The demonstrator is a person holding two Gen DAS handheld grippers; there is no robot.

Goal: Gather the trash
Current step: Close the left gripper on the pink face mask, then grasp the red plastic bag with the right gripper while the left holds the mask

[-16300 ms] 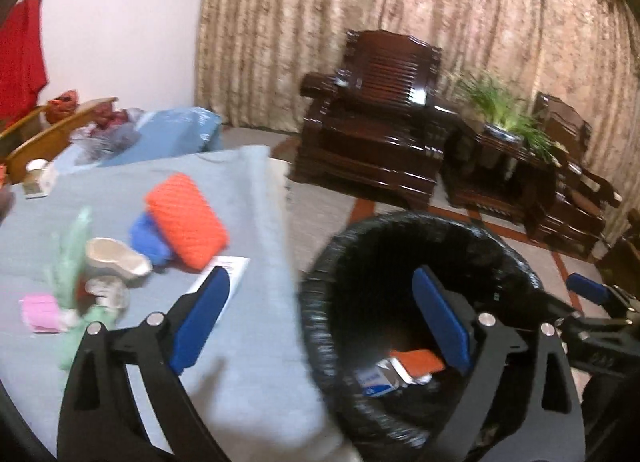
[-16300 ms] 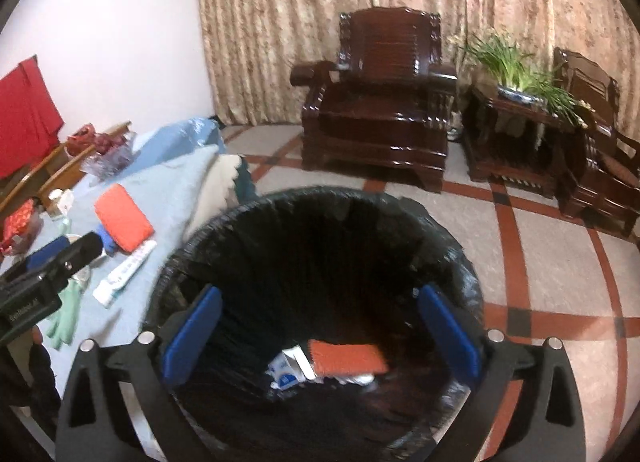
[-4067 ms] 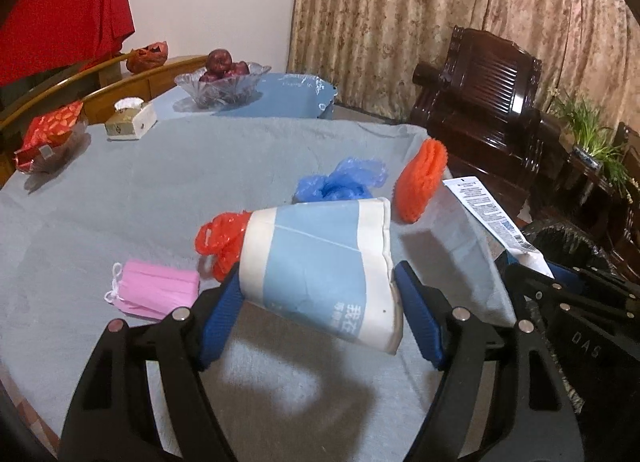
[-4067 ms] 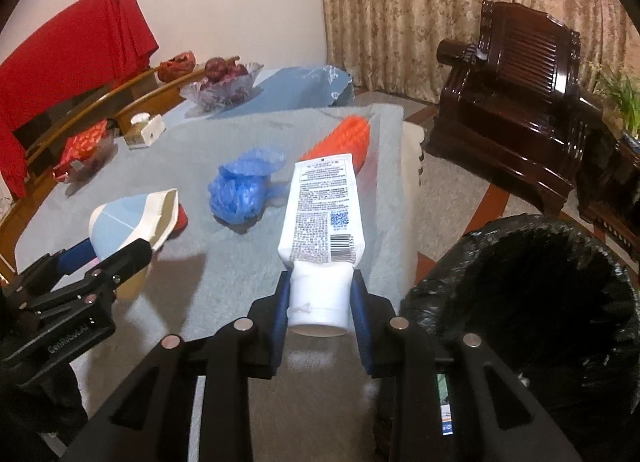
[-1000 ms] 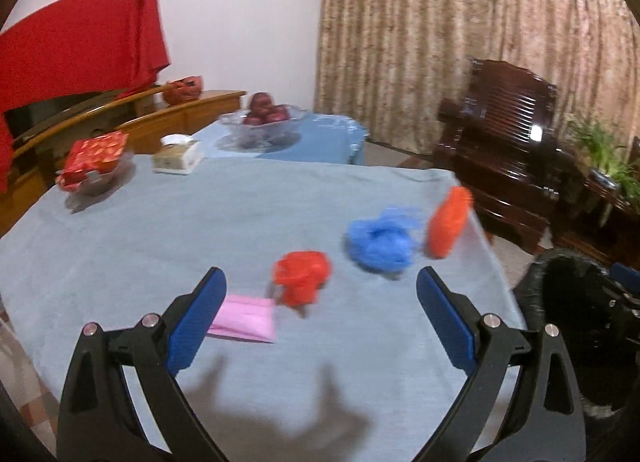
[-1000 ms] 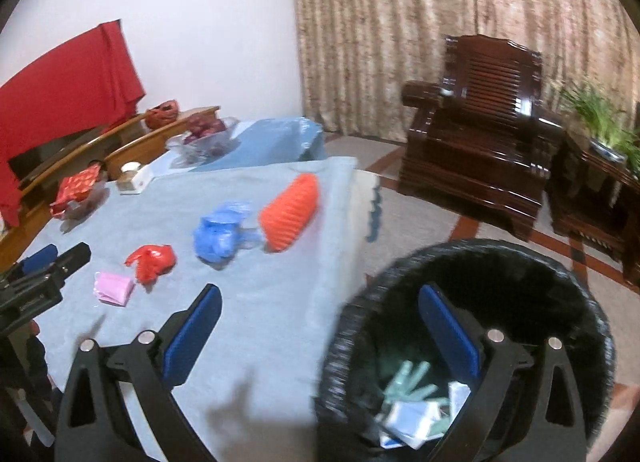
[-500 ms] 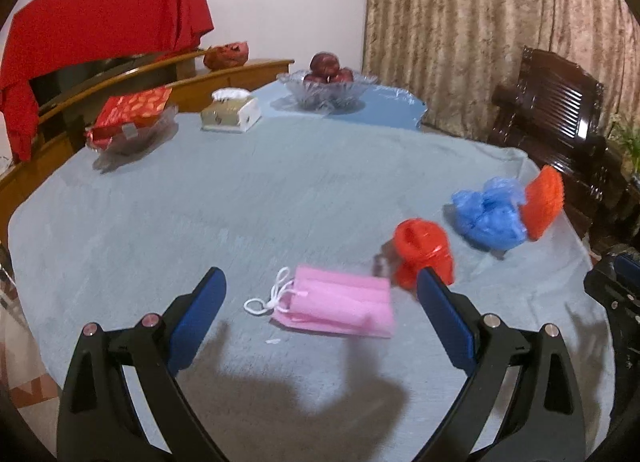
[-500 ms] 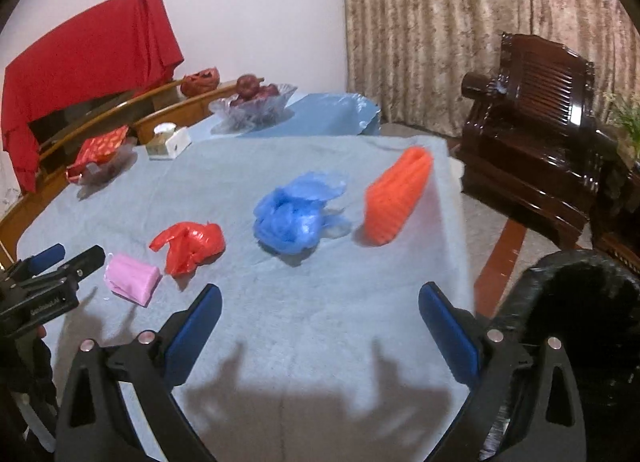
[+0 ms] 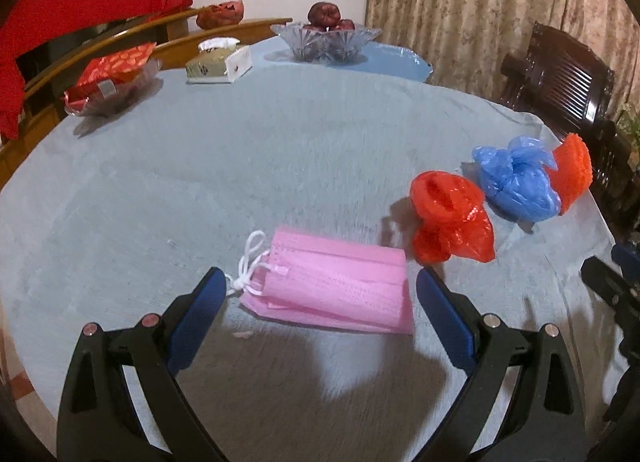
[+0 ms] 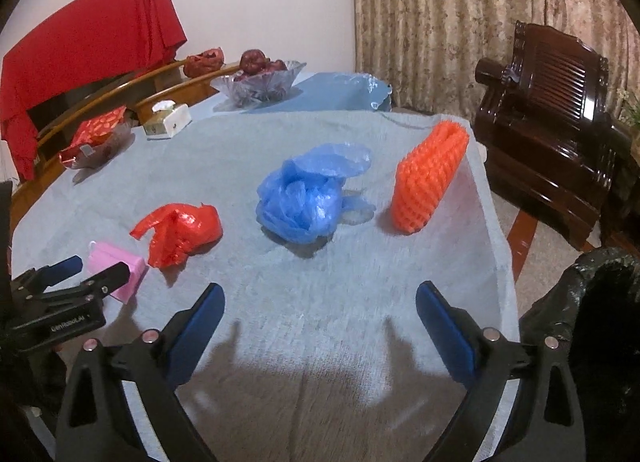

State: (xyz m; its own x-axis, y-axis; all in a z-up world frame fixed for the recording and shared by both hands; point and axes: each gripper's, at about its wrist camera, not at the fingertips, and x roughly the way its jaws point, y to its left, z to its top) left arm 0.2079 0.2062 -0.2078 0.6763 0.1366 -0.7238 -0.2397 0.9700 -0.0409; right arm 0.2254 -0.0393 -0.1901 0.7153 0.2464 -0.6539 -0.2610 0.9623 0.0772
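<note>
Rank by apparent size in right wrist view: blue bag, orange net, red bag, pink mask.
1. blue bag
2. orange net, close to the blue bag, so unsure
3. red bag
4. pink mask, partly hidden by the left gripper

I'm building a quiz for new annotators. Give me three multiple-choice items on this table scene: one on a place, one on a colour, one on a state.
1. Where does the pink mask lie?
A. in the bin
B. on the table, ahead of the left gripper
C. in the fruit bowl

2. What colour is the bag beside the orange net?
A. blue
B. green
C. yellow

3. How is the right gripper?
A. shut on a bag
B. shut, empty
C. open, empty

Key: 1 B, it lies flat on the grey cloth before the fingers; 2 A, crumpled blue plastic; 3 C, fingers wide apart, nothing between.
</note>
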